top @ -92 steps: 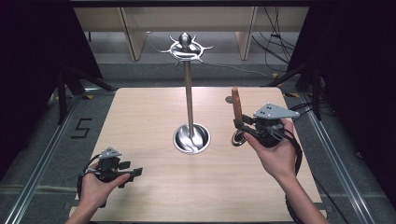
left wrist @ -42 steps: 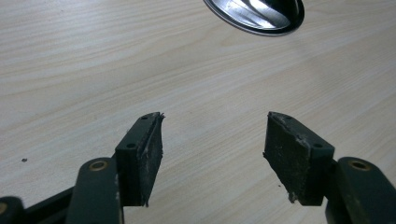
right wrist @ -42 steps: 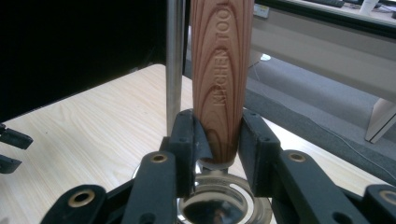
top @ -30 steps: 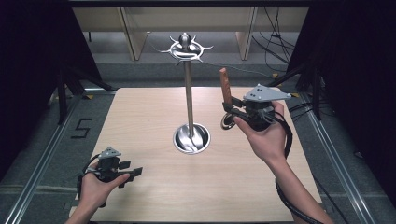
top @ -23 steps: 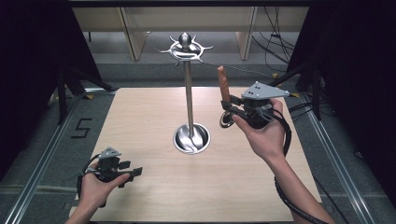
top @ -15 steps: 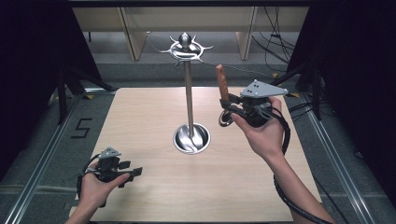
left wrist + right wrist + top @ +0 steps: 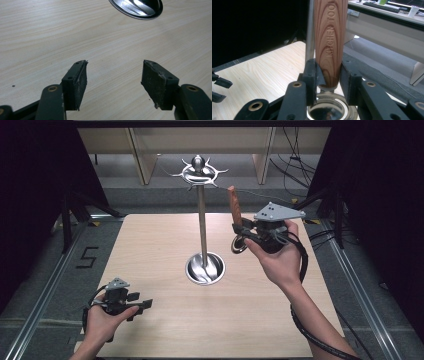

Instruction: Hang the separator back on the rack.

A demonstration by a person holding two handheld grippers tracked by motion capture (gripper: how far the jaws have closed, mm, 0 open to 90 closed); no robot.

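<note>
Pale wooden table (image 7: 165, 245) | our right gripper (image 7: 242, 231) pinched the wooden-handled utensil (image 7: 234, 206), stand (image 7: 201, 220) at nine o'clock | left gripper (image 7: 142, 306) spread, empty | advice: approach hooks (image 7: 199, 171) slowly, handle upright.

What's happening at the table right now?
The right gripper is clamped on a wooden-handled utensil, handle upright, raised off the table near the steel stand with hooks on top. It looks headed for a hook, but is not hung yet. The left gripper sits low over the near left of the table, jaws open and empty.
</note>
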